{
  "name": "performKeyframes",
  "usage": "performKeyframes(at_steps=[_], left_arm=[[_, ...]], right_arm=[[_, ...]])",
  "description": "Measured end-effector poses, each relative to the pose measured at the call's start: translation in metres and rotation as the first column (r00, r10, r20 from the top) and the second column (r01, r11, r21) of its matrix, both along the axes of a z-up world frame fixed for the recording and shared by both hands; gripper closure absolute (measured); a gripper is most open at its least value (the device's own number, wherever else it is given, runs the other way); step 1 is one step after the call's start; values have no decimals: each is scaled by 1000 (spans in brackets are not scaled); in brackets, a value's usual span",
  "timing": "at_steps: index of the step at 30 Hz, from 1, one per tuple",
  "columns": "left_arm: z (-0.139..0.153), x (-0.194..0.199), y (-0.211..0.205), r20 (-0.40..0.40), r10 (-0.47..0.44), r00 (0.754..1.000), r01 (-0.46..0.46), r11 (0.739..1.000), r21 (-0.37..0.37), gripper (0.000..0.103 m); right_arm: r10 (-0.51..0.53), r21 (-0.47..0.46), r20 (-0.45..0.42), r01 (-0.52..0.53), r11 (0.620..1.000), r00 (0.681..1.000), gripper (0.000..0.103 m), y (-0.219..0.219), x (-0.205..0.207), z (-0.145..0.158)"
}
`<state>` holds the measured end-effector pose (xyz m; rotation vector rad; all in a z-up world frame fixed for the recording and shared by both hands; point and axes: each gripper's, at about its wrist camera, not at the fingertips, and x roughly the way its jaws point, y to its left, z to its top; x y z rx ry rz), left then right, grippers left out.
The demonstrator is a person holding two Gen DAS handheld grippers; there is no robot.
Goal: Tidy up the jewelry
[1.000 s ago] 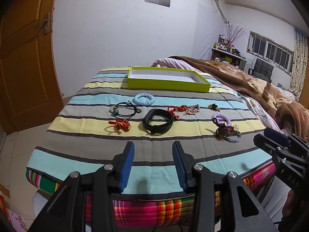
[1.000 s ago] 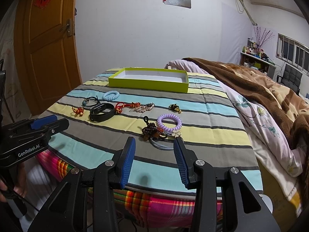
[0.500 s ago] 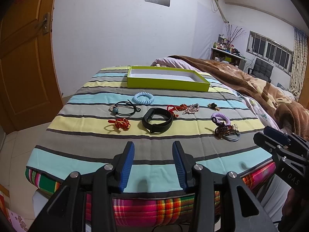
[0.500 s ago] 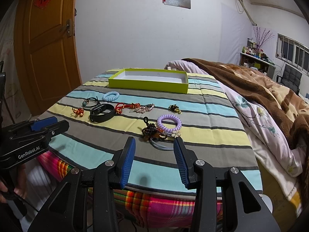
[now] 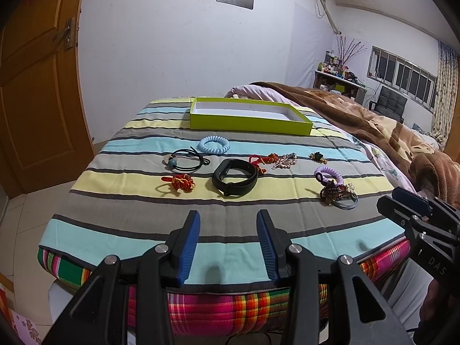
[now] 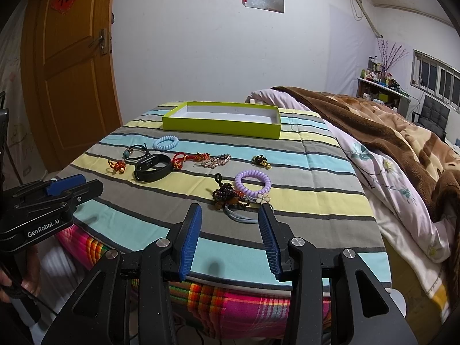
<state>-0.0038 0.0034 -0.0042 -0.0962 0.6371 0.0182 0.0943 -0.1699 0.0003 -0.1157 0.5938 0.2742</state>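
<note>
A lime green tray (image 5: 250, 122) (image 6: 221, 128) with a white bare floor stands at the far end of the striped table. Jewelry lies spread before it: a blue coil band (image 5: 214, 145), a black cord bracelet (image 5: 185, 160), a red knot charm (image 5: 179, 182), a black wristband (image 5: 235, 177) (image 6: 152, 168), a red cord with beads (image 5: 271, 161), a small dark-gold charm (image 5: 317, 156), a purple coil band (image 6: 252, 183) and a brown bead cluster (image 6: 227, 195). My left gripper (image 5: 228, 218) is open and empty at the near edge. My right gripper (image 6: 230, 211) is open and empty, just short of the bead cluster.
The table wears a striped cloth (image 5: 143, 210) over a plaid one. A bed with a brown blanket (image 6: 402, 132) lies on the right. A wooden door (image 5: 34, 86) is on the left. Each gripper shows at the side of the other's view (image 5: 422, 218) (image 6: 49, 201).
Both grippers have shifted only slightly; the views are almost the same. No jewelry has moved.
</note>
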Motion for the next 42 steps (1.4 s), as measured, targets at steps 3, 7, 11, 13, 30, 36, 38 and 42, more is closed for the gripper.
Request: performKeyframes(at_steps=[3,7,11,13,30,36,38,42], left_arm=[[0,0,0,0,0,1000,0,1000,-1,60],[0,-1,0,-1,0,1000,0,1000,-1,60],[0,-1,0,-1,0,1000,0,1000,-1,60],[0,-1,0,-1,0,1000,0,1000,-2,60],[-3,8,6,-17,10,1000,-10,1000,-6,60],[-3,28,12,-31,10,999,-10,1000,-1,60],[-3,37,13,-40,5,999,-5,1000,-2,60],[-7,56,15,-53,1,999,0,1000,9,60]], right_arm=[[0,0,1,0,1000,1000,61,0,0,0],[0,0,0,0,1000,1000,61,0,0,0],[0,0,0,0,1000,1000,61,0,0,0],[0,0,0,0,1000,1000,61,0,0,0],[-2,-3,-5,2,1000,1000,61,1,4,-2],[-9,0,-17,9,1000,1000,61,-2,19,-3],[-12,10,-27,13,1000,1000,61,-5,28,-5],[-20,28,-48,22,999,999,61,-10,44,-8]])
